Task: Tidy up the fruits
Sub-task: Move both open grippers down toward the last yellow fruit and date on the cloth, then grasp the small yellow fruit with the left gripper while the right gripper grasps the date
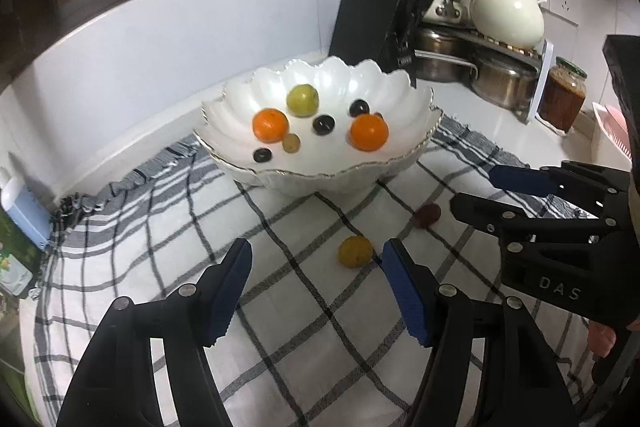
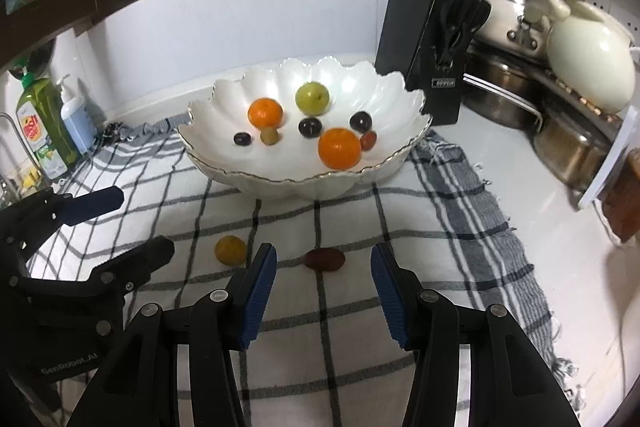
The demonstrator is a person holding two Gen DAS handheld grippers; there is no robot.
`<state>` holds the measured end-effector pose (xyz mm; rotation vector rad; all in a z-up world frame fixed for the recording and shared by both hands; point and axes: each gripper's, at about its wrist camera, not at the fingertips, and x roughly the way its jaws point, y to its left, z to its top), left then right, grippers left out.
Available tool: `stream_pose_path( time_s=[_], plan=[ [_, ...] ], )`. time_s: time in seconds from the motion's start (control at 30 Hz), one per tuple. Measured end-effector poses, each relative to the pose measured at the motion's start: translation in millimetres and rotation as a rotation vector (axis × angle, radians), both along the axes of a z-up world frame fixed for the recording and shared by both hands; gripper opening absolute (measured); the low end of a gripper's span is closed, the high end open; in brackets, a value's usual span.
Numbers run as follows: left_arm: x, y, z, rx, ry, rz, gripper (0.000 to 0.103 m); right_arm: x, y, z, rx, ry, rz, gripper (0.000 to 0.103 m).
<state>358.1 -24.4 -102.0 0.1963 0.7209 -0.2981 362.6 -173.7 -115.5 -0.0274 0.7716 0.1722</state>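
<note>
Both our tongs are wide apart, holding nothing. Low in the frame, our right gripper faces the dark red fruit; we should close on it, then carry it up to the white bowl.

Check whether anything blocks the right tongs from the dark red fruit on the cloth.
Nothing visible does. The dark red fruit lies on bare checked cloth just ahead of the open right tongs; the yellow fruit sits off to its left.
</note>
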Motion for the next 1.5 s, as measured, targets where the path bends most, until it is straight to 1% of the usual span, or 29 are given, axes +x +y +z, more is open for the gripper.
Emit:
stream_pose_path(
  time_s=[0.23, 0.33, 0.57, 0.9, 0.97, 1.0, 1.07, 1.13, 1.17, 1.33, 1.5],
  plan=[
    [14, -11, -16, 0.009, 0.044, -0.049, 0.065, 17, 1, -22, 0.011, 0.072, 0.008, 0.050],
    [21, -14, -23, 0.016, 0.068, -0.064, 0.061, 23, 0, -30, 0.017, 0.099, 0.012, 0.050],
    [33, -20, -34, 0.018, 0.098, -0.088, 0.056, 35, 2, -37, 0.010, 0.125, 0.028, 0.049],
    [49, -23, -48, 0.008, 0.152, -0.094, 0.051, 49, 2, -50, 0.018, 0.180, 0.033, 0.041],
    [49, -24, -49, 0.009, 0.153, -0.092, 0.048, 48, 3, -51, 0.012, 0.175, 0.034, 0.040],
    [50, -25, -50, 0.008, 0.157, -0.092, 0.046, 48, 3, -51, 0.013, 0.174, 0.035, 0.037],
    [50, -25, -51, 0.002, 0.169, -0.095, 0.036, 49, 2, -51, 0.022, 0.175, 0.037, 0.032],
    [50, -25, -51, -0.008, 0.174, -0.095, 0.033, 48, 1, -51, 0.030, 0.174, 0.036, 0.031],
    [50, -25, -51, -0.013, 0.176, -0.094, 0.030, 48, 1, -51, 0.034, 0.173, 0.033, 0.031],
    [46, -23, -47, -0.021, 0.165, -0.081, 0.028, 42, -1, -48, 0.044, 0.165, 0.024, 0.031],
    [39, -17, -41, -0.049, 0.154, -0.067, 0.028, 32, -3, -40, 0.044, 0.136, 0.016, 0.031]
  ],
)
